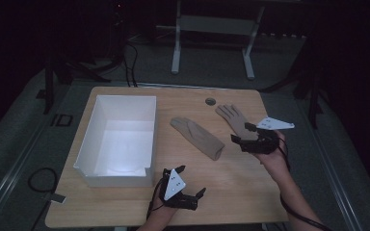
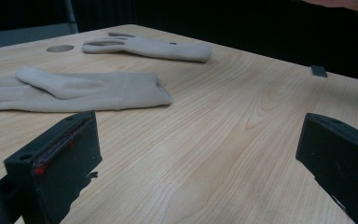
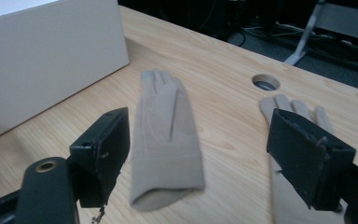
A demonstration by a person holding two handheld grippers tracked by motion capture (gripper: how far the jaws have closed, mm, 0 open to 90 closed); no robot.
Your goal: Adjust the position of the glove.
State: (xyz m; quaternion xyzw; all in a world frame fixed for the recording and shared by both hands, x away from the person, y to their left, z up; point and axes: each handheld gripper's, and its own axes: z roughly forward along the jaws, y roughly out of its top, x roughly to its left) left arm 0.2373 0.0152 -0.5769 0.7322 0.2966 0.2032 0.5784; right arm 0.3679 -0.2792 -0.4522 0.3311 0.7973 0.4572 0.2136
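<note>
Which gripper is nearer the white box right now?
Left. The left gripper sits just off the white box's near right corner; the right gripper is beyond both gloves.

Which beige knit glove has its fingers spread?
The beige knit glove by the right gripper, beside the table's round hole: glove. The middle glove lies with fingers closed.

Two black two-jaw handheld grippers, left (image 1: 189, 186) and right (image 1: 244, 133), each carry a pale grey three-cornered plate with dark dots; black cables trail along bare forearms.
</note>
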